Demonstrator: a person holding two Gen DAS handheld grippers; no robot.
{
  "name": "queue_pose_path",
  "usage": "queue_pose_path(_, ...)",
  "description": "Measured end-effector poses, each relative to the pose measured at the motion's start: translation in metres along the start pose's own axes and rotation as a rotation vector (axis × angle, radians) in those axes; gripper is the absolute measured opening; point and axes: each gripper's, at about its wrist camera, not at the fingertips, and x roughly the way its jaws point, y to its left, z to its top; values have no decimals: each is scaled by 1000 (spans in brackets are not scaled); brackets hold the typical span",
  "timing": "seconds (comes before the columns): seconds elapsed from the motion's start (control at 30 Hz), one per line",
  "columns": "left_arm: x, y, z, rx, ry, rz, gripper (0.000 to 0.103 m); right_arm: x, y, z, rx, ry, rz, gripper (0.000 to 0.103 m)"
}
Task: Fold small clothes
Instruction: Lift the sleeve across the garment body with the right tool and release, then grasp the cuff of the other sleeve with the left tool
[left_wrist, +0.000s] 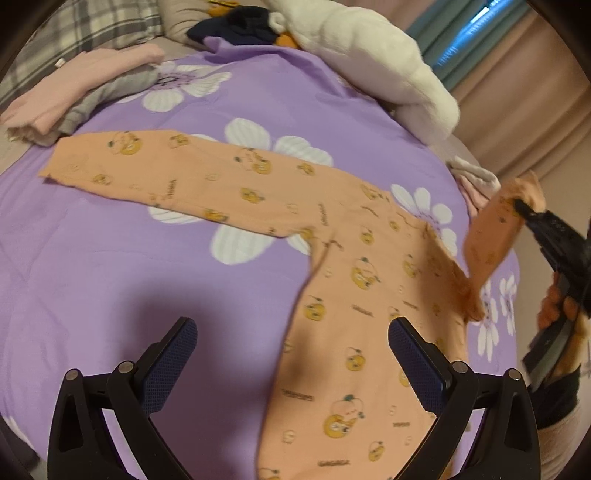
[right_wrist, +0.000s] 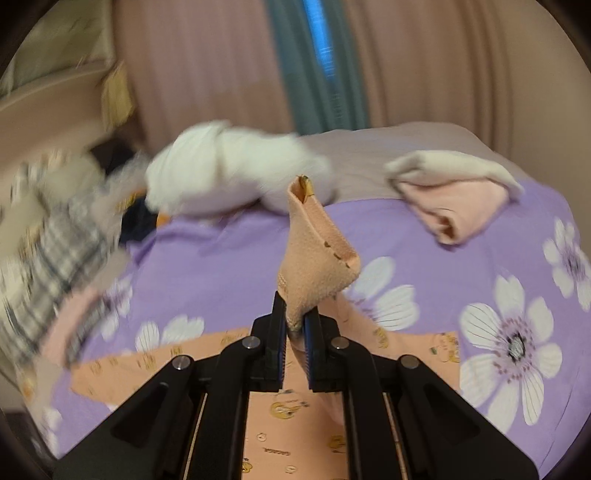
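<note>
Orange top (left_wrist: 354, 280) is lying flat on the purple quilt (left_wrist: 110, 266), one sleeve (left_wrist: 177, 166) stretching far left. Right gripper (right_wrist: 295, 325) is pinching the other sleeve's cuff (right_wrist: 314, 258), lifting it off to the right. Left gripper (left_wrist: 291, 358) is hanging wide apart over the body, gripping nothing

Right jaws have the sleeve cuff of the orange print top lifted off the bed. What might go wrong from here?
1. The right gripper pinches only the tip of the orange cartoon-print cotton top's cuff, so it may slip out mid-fold.
2. The left gripper hovers open, pinning nothing; the top's body could drag across the purple flowered bedspread and skew.
3. The swinging sleeve might brush the folded pink garment.
</note>
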Motion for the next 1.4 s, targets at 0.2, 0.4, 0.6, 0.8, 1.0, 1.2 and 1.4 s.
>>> queue_pose_path(0.2, 2, 19, 3, -18, 7, 43, 102, 65, 71, -70, -330, 163, -83, 12)
queue_pose_path(0.4, 7, 23, 10, -26, 9, 30, 102, 109, 101, -139, -531, 329, -81, 26)
queue_pose_path(0.6, 20, 1, 31, -35, 16, -108, 102, 79, 73, -141, -481, 327, 138, 63)
queue_pose_path(0.8, 47, -42, 52, 7, 38, -254, 102, 41, -37, -110, -140, 262, 250, 70)
queue_pose_path(1.0, 91, -85, 65, 44, 79, -354, 89, 56, -132, -119, 108, 303, 117, 28)
queue_pose_path(1.2, 139, -99, 65, 33, 145, -349, 63, 62, -171, -130, 227, 290, 113, 24)
queue_pose_path(1.4, 162, -82, 56, 19, 159, -245, 57, 64, -183, -142, 244, 331, 88, 16)
